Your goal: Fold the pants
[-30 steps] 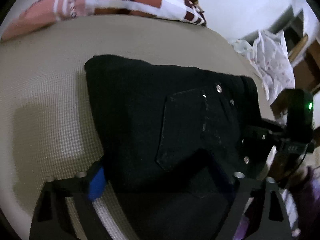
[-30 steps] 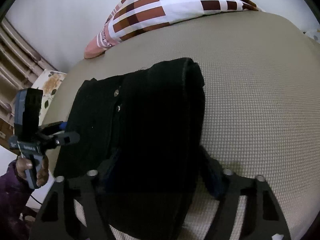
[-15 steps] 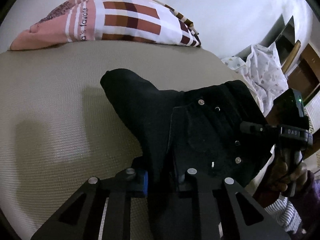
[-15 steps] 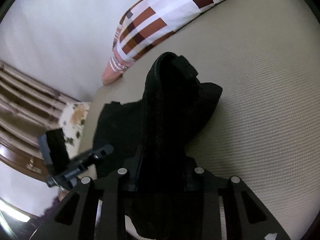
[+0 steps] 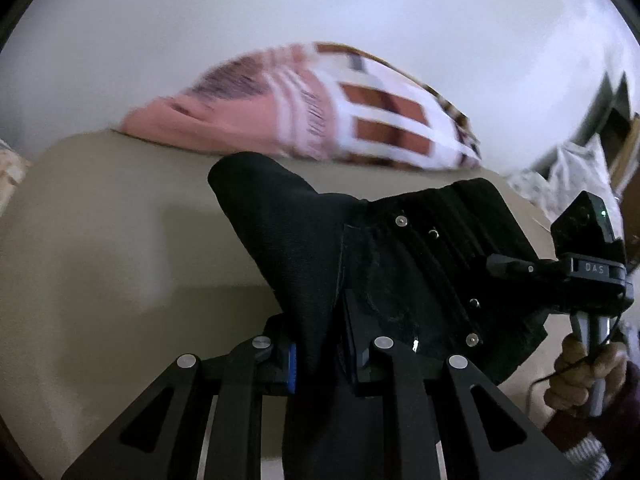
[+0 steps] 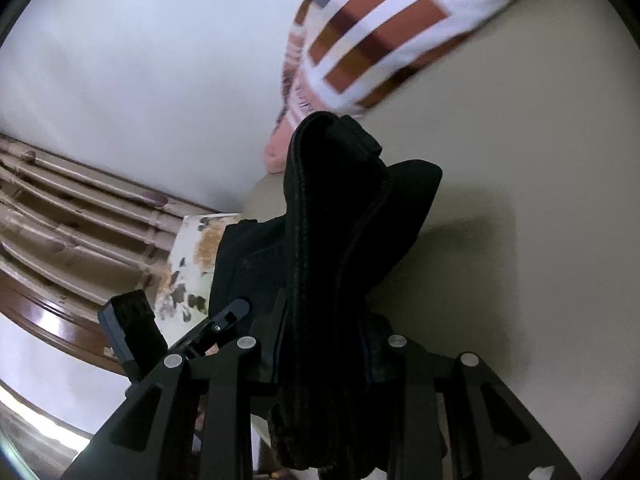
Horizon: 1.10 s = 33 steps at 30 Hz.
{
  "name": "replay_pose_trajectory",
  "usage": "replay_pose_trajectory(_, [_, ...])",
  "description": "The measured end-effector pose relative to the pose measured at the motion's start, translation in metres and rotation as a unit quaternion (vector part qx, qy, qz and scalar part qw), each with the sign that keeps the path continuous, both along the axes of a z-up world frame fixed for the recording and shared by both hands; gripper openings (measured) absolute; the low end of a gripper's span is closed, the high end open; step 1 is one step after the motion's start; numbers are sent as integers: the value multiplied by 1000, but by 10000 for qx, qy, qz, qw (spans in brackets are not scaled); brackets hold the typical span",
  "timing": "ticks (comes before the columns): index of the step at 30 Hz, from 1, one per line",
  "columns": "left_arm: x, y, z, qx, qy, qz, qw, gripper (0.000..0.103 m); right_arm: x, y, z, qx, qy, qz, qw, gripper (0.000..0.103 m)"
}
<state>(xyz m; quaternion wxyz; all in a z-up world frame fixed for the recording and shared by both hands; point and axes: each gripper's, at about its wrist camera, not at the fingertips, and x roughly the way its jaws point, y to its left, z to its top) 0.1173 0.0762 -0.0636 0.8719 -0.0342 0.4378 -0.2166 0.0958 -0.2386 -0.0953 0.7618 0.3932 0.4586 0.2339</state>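
Right now I have both grippers clamped on the folded black denim pants [image 5: 384, 264], which are bunched up and lifted off the beige woven mattress [image 5: 112, 248]. From the left wrist camera, my left gripper [image 5: 320, 354] pinches a thick fold of the dark fabric between its blue-padded fingers [image 5: 291, 364]; the cloth runs straight through the narrow gap and hangs down below the jaws. Ahead of the jaws the fabric rises to a rounded peak, and the riveted pocket side spreads off to the right. There I can see my right gripper [image 5: 516, 267] reaching in at the far edge of the garment, held by my right hand [image 5: 580, 372].

From the right wrist camera, my right gripper [image 6: 320, 356] squeezes a stack of seamed layers [image 6: 332, 216] that stands upright between its fingers, while the left gripper [image 6: 232, 312] shows at the lower left. A checked brown, white and pink pillow [image 6: 384, 28] lies behind, against the white wall [image 6: 140, 60].
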Motion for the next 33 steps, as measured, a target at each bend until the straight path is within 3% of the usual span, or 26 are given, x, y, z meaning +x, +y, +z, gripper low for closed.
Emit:
replay_pose_trajectory(11, [75,92,-9,287,-217,795,9962,18,109,95,-13,247,-68,421,9988,26])
replay_pose_trajectory(15, [99,119,-27,303,-109,1010,9944,18,130,115,-24,260,-63,430,9987,24])
replay_pose_trajectory(21, [107,129,-46,385,-109,1042,9937,19,138,125,-36,92,-95,394,9991,24])
replay_pose_trajectory(25, [105,127,-54,505,-180,1146,9920,28,134,127,-36,-352,-173,444,9982,24])
replay_pose_trajectory(33, [97,132,-62,992,-356,1675,9802,65,133,130,-45,-1019,-92,415,9939,27])
